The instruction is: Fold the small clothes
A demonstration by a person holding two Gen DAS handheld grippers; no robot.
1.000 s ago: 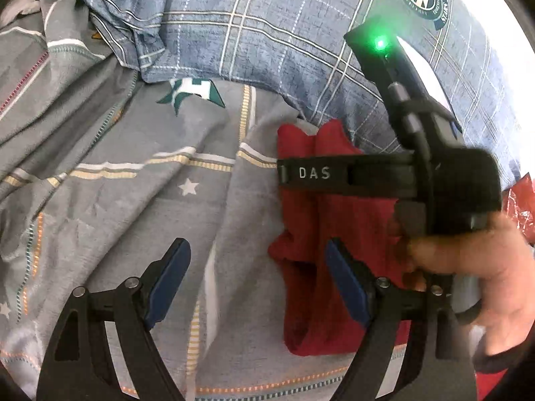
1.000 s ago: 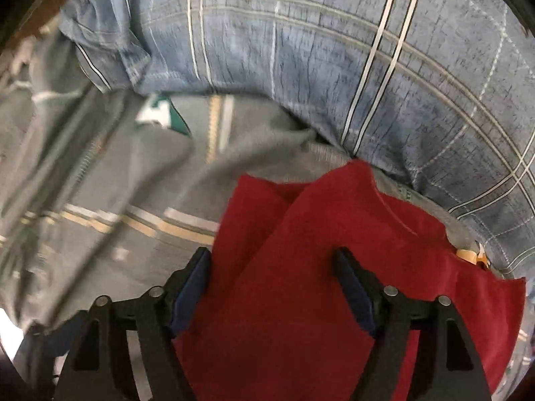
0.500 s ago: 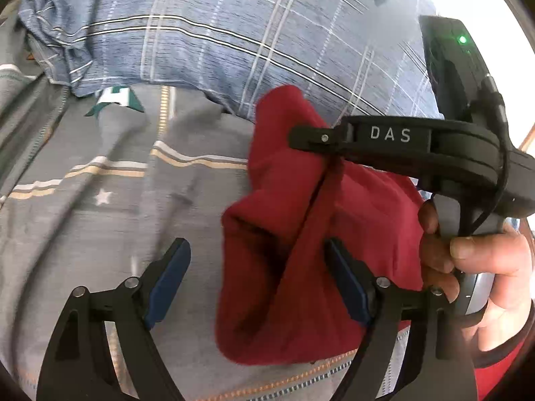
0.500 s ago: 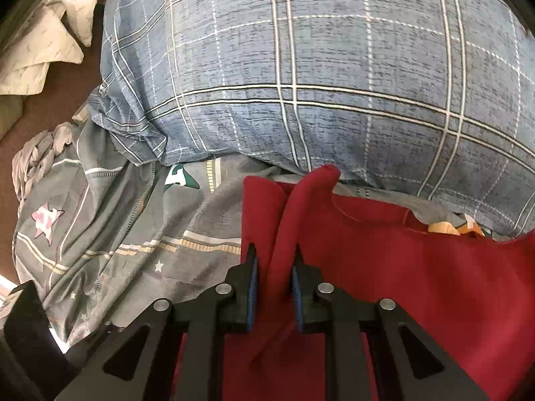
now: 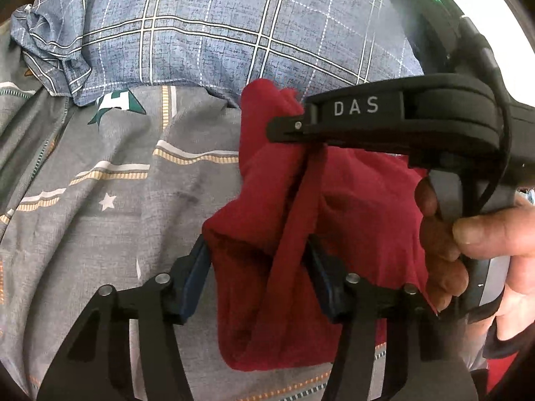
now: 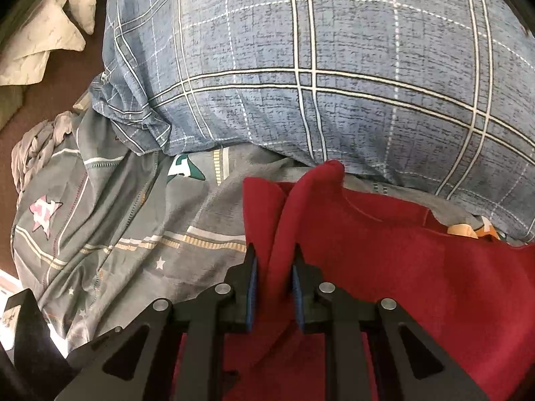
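A small red garment (image 5: 267, 234) lies bunched on a grey patterned bedsheet (image 5: 100, 200). My right gripper (image 6: 272, 267) is shut on a raised fold of the red garment (image 6: 401, 267); it also shows in the left wrist view (image 5: 301, 127), lifting the cloth. My left gripper (image 5: 257, 260) has its jaws partly closed around a lower bunch of the garment, with blue pads (image 5: 197, 267) touching the cloth on both sides.
A blue plaid pillow (image 6: 301, 67) lies just behind the garment. A cream cloth (image 6: 40, 33) lies on brown floor at far left. The sheet is rumpled at the left edge (image 6: 40, 140).
My right gripper closed on the garment's fold and lifted it. My left gripper moved in around the lower part and its jaws narrowed onto the cloth.
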